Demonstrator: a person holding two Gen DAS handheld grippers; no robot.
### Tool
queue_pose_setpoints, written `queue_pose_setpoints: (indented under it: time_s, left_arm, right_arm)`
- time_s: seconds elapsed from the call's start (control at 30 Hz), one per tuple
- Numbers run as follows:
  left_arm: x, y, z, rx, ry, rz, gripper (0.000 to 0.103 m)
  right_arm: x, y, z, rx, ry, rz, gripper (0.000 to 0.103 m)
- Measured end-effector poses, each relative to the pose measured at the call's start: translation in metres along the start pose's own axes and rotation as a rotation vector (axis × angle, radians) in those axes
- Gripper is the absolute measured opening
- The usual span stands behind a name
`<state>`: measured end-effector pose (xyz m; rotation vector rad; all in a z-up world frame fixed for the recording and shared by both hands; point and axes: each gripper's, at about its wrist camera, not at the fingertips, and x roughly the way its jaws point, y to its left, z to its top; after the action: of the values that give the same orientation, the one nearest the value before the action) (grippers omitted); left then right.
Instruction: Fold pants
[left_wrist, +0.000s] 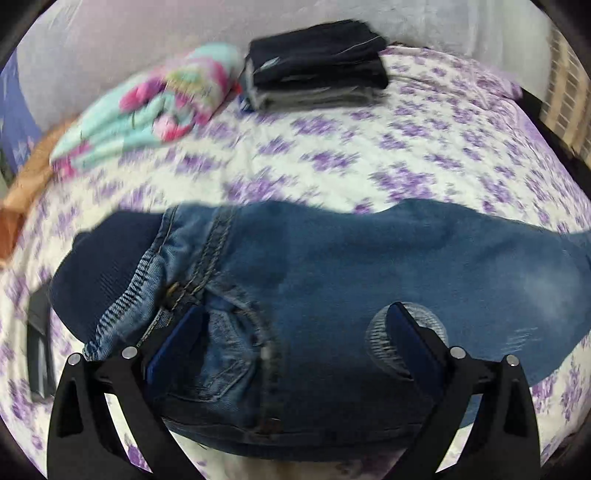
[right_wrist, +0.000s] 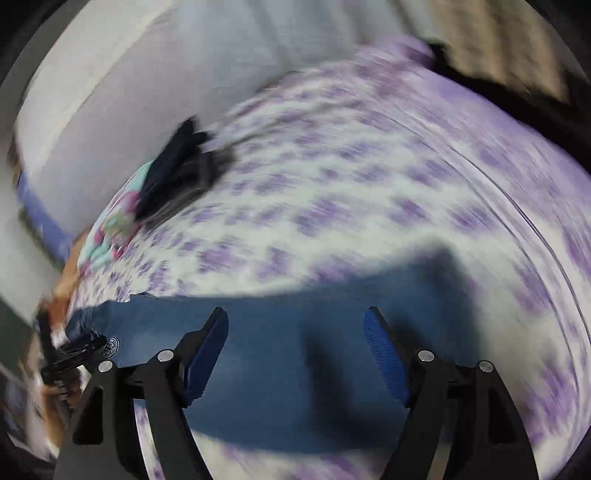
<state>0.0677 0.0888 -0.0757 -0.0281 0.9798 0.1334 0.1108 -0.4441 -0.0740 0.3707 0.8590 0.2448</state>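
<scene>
jeans laid flat on the bed, both tongs spread and empty

nearest the left wrist camera, the left gripper (left_wrist: 291, 347) stood with its jaws spread over the waist end of the blue jeans (left_wrist: 332, 280), nothing pinched between the pads. the denim there lay doubled, waistband seam and pocket stitching turned up, which suggested a fold already made and the tongs let go so the cloth could settle. in the right wrist view the right gripper (right_wrist: 295, 354) was likewise spread wide above a smooth stretch of the jeans (right_wrist: 280, 332), gripping nothing; heavy blur made finer detail there hard to read.

the jeans lay crosswise on the floral bedspread (left_wrist: 332, 158), close to the near edge of the bed, with their far hem running as a long straight line. beyond that hem lay a broad bare stretch of bedspread, probably room enough to fold the legs over.

farther back, a stack of dark folded clothes (left_wrist: 317, 66) sat near the wall, likely the place for finished pairs, with a bright flowered blanket (left_wrist: 155, 99) just beside it.
</scene>
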Motion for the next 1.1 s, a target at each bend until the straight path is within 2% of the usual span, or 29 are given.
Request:
queue_pose_setpoints:
  time_s: [0.03,0.07,0.1,0.13,0.23,0.27,0.33,0.43,0.5,0.57,0.63,0.7,0.73,0.77,0.8,0.87,0.9,0.97,1.03,1.1]
  left_arm:
    - [0.005,0.006,0.0,-0.015,0.011,-0.011,0.098]
    - [0.007,0.008,-0.001,-0.01,0.008,-0.012,0.098]
    - [0.007,0.005,-0.001,0.006,0.006,0.003,0.098]
    - [0.006,0.002,-0.001,0.011,0.008,0.02,0.098]
    - [-0.007,-0.004,-0.001,0.002,-0.005,0.036,0.098]
    - [-0.012,-0.004,-0.001,-0.001,-0.019,0.025,0.098]
    - [-0.024,-0.004,-0.001,-0.015,-0.05,-0.031,0.098]
    - [-0.031,-0.004,-0.001,-0.049,-0.06,-0.089,0.098]
    - [-0.028,-0.004,-0.001,-0.058,-0.057,-0.111,0.098]
    - [-0.017,-0.005,-0.002,-0.063,-0.034,-0.096,0.098]
    - [0.003,-0.003,-0.007,-0.073,0.015,-0.062,0.098]
    - [0.004,-0.01,-0.011,-0.036,-0.005,-0.013,0.098]
    - [0.002,-0.013,-0.012,-0.024,-0.01,-0.001,0.098]
    - [0.001,-0.014,-0.013,-0.023,-0.012,0.001,0.098]
    - [0.001,-0.012,-0.012,-0.032,-0.011,-0.007,0.098]
    - [-0.003,-0.005,-0.012,-0.067,-0.013,-0.036,0.098]
    - [-0.007,-0.002,-0.011,-0.096,-0.019,-0.055,0.098]
    - [-0.015,0.001,-0.008,-0.135,-0.039,-0.091,0.098]
    - [-0.023,-0.003,-0.002,-0.117,-0.053,-0.138,0.098]
    - [-0.029,-0.005,0.003,-0.104,-0.074,-0.142,0.098]
  right_arm:
    - [-0.002,-0.018,-0.006,0.049,0.011,-0.046,0.074]
    - [-0.002,-0.036,-0.012,0.088,0.02,-0.096,0.054]
    - [-0.002,-0.048,-0.019,0.129,0.019,-0.102,0.043]
    - [-0.006,-0.053,-0.021,0.162,0.009,-0.089,0.038]
    - [-0.037,-0.046,-0.024,0.168,-0.077,-0.032,0.077]
    - [-0.047,-0.043,-0.026,0.159,-0.107,-0.039,0.08]
    - [-0.056,-0.046,-0.034,0.21,-0.106,-0.015,0.081]
    - [-0.051,-0.064,-0.055,0.362,-0.027,0.079,0.081]
    - [-0.043,-0.07,-0.065,0.402,0.014,0.111,0.081]
    - [-0.03,-0.068,-0.073,0.421,0.033,0.1,0.082]
    - [-0.018,-0.065,-0.072,0.431,0.007,0.098,0.082]
    - [-0.008,-0.056,-0.062,0.397,-0.047,0.089,0.08]
    - [-0.002,-0.055,-0.057,0.392,-0.065,0.069,0.073]
    - [0.007,-0.055,-0.052,0.42,-0.071,0.005,0.058]
    - [0.013,-0.058,-0.046,0.438,-0.074,-0.029,0.051]
    - [0.02,-0.06,-0.041,0.469,-0.093,-0.037,0.024]
    - [0.021,-0.059,-0.038,0.495,-0.085,-0.029,0.022]
    - [0.01,-0.044,-0.03,0.451,-0.119,-0.075,0.018]
    - [-0.012,0.0,-0.018,0.269,-0.205,-0.134,0.018]
    - [-0.023,0.051,-0.009,0.086,-0.241,-0.107,0.018]
